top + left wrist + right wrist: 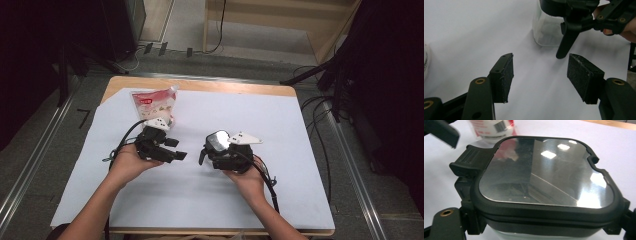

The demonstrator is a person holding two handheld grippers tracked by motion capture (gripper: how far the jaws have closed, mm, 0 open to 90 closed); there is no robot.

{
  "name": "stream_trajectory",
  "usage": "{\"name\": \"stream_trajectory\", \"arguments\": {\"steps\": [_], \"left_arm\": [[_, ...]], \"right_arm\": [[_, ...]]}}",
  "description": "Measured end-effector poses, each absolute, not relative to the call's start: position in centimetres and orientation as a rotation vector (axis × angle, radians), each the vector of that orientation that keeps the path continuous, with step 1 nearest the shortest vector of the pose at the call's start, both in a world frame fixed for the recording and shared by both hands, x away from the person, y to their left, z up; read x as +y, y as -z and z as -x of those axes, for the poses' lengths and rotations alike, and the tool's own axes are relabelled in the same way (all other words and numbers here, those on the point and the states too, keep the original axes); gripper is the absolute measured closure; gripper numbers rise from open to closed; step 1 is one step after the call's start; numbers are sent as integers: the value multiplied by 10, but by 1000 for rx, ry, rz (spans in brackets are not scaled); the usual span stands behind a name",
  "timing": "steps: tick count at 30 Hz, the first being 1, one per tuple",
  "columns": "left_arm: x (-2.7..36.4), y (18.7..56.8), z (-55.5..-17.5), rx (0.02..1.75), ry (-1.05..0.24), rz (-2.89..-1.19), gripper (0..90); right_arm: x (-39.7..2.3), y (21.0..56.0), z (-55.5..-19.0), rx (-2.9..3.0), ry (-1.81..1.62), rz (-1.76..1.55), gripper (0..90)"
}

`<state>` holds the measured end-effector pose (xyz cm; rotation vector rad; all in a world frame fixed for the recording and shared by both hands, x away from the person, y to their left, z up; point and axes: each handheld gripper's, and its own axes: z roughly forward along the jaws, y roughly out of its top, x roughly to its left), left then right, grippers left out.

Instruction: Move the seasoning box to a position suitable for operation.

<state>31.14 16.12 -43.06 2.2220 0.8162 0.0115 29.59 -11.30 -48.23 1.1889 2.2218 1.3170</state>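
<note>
Clear plastic square canister with black-rimmed mirrored lid [544, 180], centre of the high view, clamped between right gripper [220, 150] fingers; rigid, light, slick-walled, best held below the rim; left gripper [544, 75] fingers apart, empty.

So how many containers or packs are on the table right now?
2: a lidded clear container held in the right gripper, and a red-and-white bag at the far left, behind the left gripper.
</note>
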Motion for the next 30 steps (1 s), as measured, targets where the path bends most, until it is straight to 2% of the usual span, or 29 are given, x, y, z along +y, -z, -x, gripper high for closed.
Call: {"name": "stream_trajectory", "arguments": {"steps": [30], "left_arm": [[157,431,-310,799,-8,-2232,392]], "right_arm": [[-99,494,-278,2308,-1207,-1092,129]]}}
